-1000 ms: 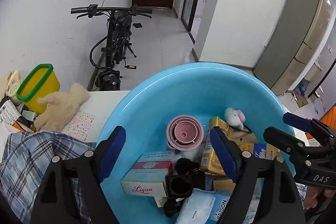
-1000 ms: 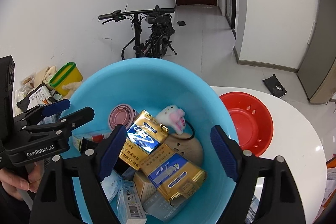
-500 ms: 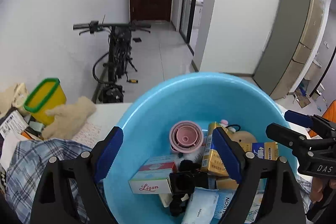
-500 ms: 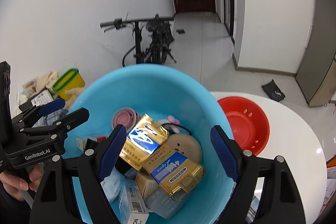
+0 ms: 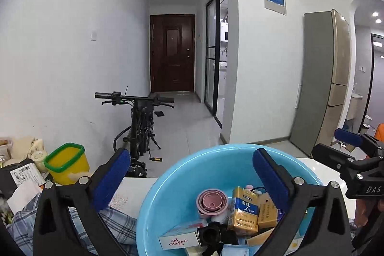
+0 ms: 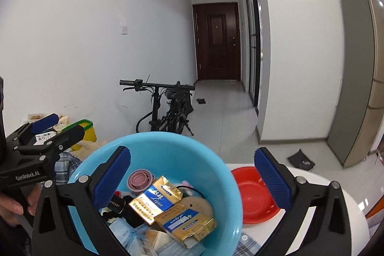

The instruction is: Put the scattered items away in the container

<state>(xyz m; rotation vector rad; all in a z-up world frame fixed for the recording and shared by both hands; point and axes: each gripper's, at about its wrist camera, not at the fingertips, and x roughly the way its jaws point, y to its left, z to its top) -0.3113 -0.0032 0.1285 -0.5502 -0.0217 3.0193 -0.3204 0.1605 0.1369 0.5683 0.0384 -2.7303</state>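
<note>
Both grippers, left (image 5: 189,172) and right (image 6: 192,172), fingers just spread wide, nothing between. Basin (image 6: 165,143) near worktop (image 6: 348,203) middle, packed with boxes (image 6: 156,202). Best lifted clear without clipping the rim; shirt (image 5: 120,224) at left edge possibly left.

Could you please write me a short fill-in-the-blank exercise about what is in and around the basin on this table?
1. The boxes and the pink cup lie inside a basin coloured ____.
2. On the table, right of that basin in the right wrist view, sits an empty bowl coloured ____.
3. The yellow bin has a rim coloured ____.
4. Both the left gripper and the right gripper have their jaws ____, with nothing held.

Missing words: light blue; red; green; open
</note>
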